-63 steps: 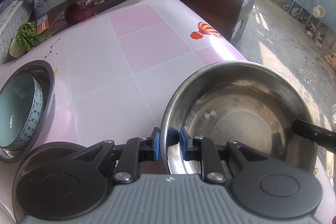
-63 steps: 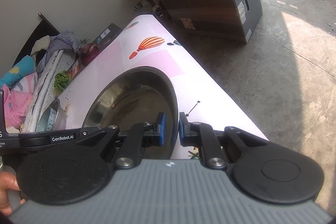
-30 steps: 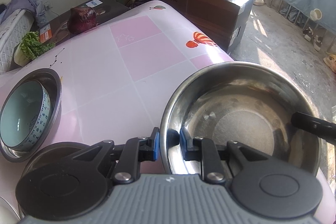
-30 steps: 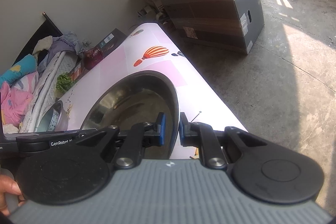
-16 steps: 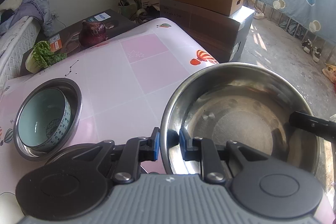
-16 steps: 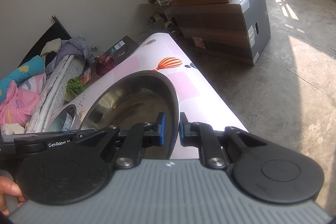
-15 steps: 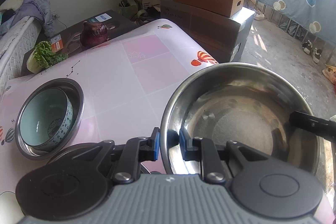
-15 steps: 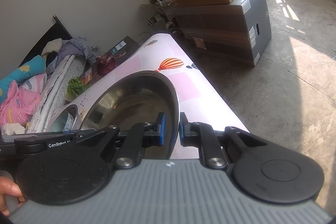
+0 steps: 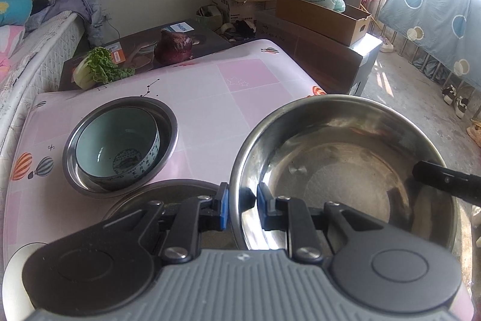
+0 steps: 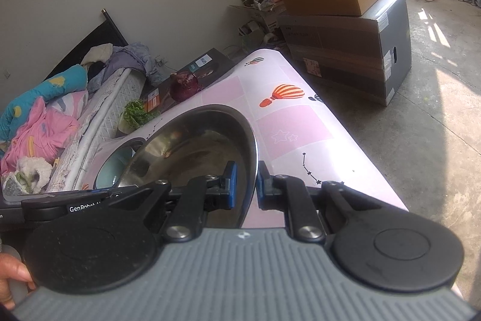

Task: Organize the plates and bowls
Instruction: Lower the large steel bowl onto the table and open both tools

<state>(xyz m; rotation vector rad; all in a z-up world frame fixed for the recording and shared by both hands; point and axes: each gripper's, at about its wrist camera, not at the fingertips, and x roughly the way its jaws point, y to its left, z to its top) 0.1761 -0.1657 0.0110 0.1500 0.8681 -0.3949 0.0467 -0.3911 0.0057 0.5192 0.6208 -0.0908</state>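
The pink bench (image 9: 210,98) carried a steel bowl (image 9: 168,122) with a pale blue ceramic bowl (image 9: 99,140) sitting inside it. Over the bench's near edge, clear of the cloth, a large steel basin (image 9: 345,164) hung between 2 tools. The left tool (image 9: 242,208) was clamped on its near rim, and the right tool (image 10: 245,185) was pinched on the opposite rim. A dark plate (image 9: 156,194) lay under the left tool.
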